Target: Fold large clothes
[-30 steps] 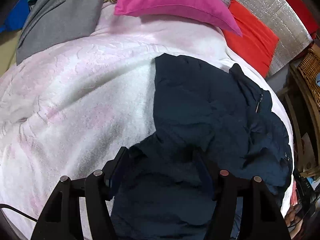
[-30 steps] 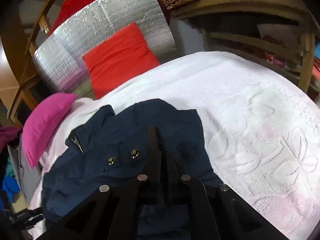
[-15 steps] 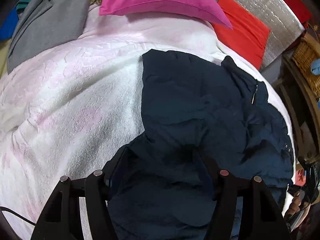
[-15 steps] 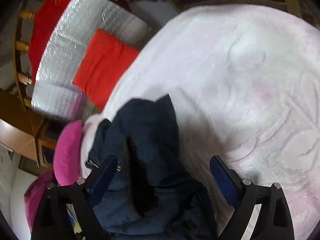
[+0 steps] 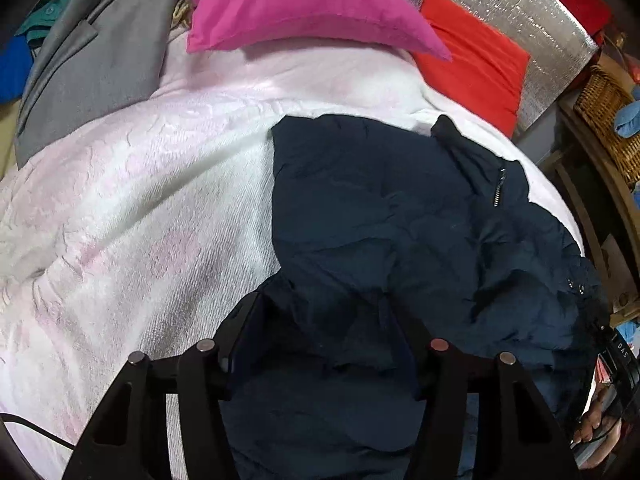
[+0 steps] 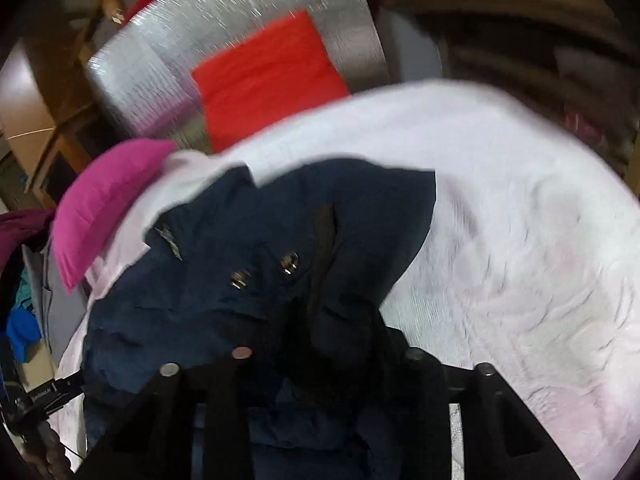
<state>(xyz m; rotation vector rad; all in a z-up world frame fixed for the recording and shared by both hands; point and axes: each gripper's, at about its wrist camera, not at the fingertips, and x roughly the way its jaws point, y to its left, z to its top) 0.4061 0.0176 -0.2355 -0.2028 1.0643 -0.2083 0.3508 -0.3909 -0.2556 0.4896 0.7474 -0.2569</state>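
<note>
A crumpled dark navy padded jacket with a metal zip and brass snaps lay on the white bedspread with faint pink embossed flowers, towards its right side in the left wrist view. The left gripper stood about half open with a thick fold of the jacket bunched between its black fingers; its jaws had just been closing a little, and the cloth filled the gap from pad to pad. The right gripper sat low over the jacket's near edge, its jaws having just been closing from wide to a narrower gap; the view was blurred and dark there, so whether the pads pressed the cloth could not be told. At the head of the bed a magenta pillow overlapped a red-orange cushion, which leaned on a silver foil-quilted panel. A grey garment lay at the far left corner. A woven wicker basket stood on wooden shelving to the right, beyond the bed's edge
</note>
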